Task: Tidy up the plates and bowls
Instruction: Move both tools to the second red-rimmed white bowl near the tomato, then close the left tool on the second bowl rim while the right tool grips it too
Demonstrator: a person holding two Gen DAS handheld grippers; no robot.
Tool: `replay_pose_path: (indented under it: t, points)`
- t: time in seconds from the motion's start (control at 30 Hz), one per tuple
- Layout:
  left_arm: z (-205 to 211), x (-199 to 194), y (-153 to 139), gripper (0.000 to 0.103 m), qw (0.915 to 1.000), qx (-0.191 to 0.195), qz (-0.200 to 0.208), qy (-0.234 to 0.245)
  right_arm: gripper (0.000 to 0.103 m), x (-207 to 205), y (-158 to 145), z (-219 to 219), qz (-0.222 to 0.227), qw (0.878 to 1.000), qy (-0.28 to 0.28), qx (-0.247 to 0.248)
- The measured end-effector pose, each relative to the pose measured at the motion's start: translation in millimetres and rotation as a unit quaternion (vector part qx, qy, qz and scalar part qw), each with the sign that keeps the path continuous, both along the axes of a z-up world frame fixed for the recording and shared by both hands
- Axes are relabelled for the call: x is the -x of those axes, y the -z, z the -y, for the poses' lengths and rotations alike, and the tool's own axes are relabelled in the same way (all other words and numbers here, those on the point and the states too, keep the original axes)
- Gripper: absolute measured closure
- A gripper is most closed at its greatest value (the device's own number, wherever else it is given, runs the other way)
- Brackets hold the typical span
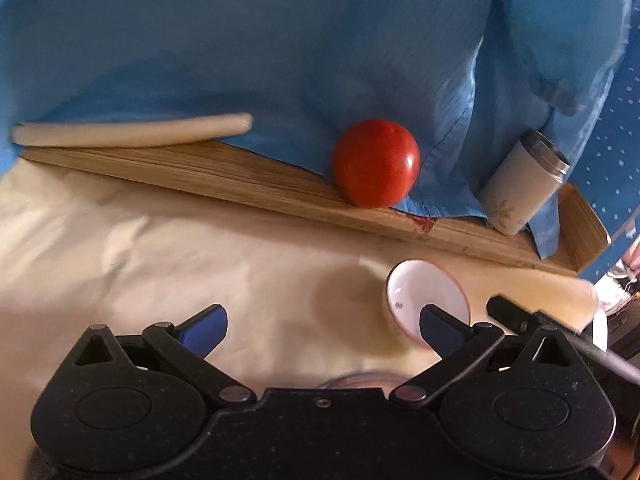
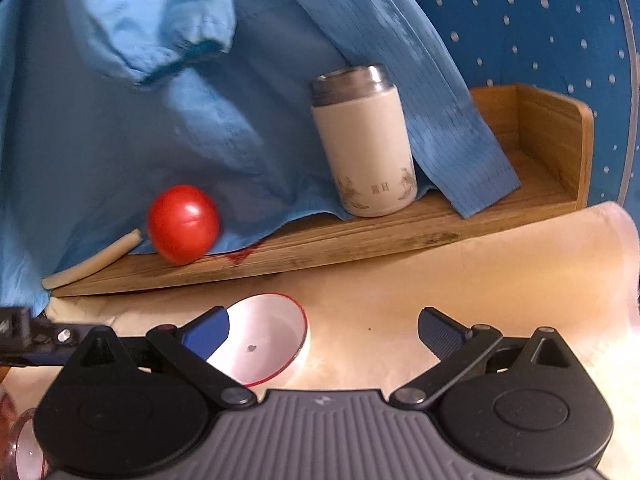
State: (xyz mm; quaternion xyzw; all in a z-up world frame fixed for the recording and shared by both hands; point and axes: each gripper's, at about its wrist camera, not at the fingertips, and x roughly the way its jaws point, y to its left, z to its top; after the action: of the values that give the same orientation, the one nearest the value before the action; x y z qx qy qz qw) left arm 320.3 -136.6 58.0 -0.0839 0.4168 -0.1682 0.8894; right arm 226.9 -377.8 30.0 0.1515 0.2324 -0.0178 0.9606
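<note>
The small white bowl with a thin red rim sits on the cream tablecloth just ahead of the right gripper, partly behind its left blue-padded finger and outside the gap. The jaws are spread wide with nothing between them. From the left gripper, also wide apart and empty, the same bowl lies ahead to the right, its edge behind the right finger.

Beyond both, a low wooden tray carries a round red tomato, a pale stick-shaped object and a white cylindrical flask with a steel neck, with blue cloth draped behind.

Only the right view shows the flask's decoration and the tray's raised end wall. Only the left view shows the stick's full length.
</note>
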Motion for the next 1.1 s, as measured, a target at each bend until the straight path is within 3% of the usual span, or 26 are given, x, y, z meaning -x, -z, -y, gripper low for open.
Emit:
replay_pose_path:
  t: [0.17, 0.3, 0.53, 0.8, 0.93, 1.03, 1.1]
  points:
    - [22.0, -24.3, 14.5, 0.001, 0.9998, 0.004, -0.02, 0.005, 0.001, -7.9, 10.8, 5.0, -0.009, 1.0, -0.007, -0.014]
    - [34.0, -37.6, 26.6, 0.001, 0.9995, -0.002, -0.033, -0.002, 0.001, -7.6, 13.3, 4.8, 0.009, 1.0, -0.01, -0.013]
    - [44.6, -46.2, 40.6, 0.001, 0.9987, -0.007, -0.05, 0.0, 0.017, -13.4, 19.2, -3.0, 0.0, 1.0, -0.017, 0.011]
    - [51.8, -48.5, 48.2, 0.009, 0.9975, 0.001, -0.07, 0.014, 0.022, -21.7, 27.2, -3.9, -0.014, 0.999, -0.03, -0.004]
    - [55.4, -47.8, 49.0, 0.021, 0.9976, -0.001, -0.066, 0.021, 0.029, -27.0, 30.4, -7.0, -0.025, 0.999, -0.039, -0.003]
    - [56.7, -45.7, 48.3, 0.045, 0.9979, -0.014, -0.059, 0.021, 0.039, -32.0, 33.2, -10.1, -0.037, 0.998, -0.052, -0.006]
    - [58.7, -45.1, 48.4, 0.049, 0.9979, -0.009, -0.059, 0.024, 0.043, -32.6, 34.2, -11.4, -0.035, 0.998, -0.054, -0.011]
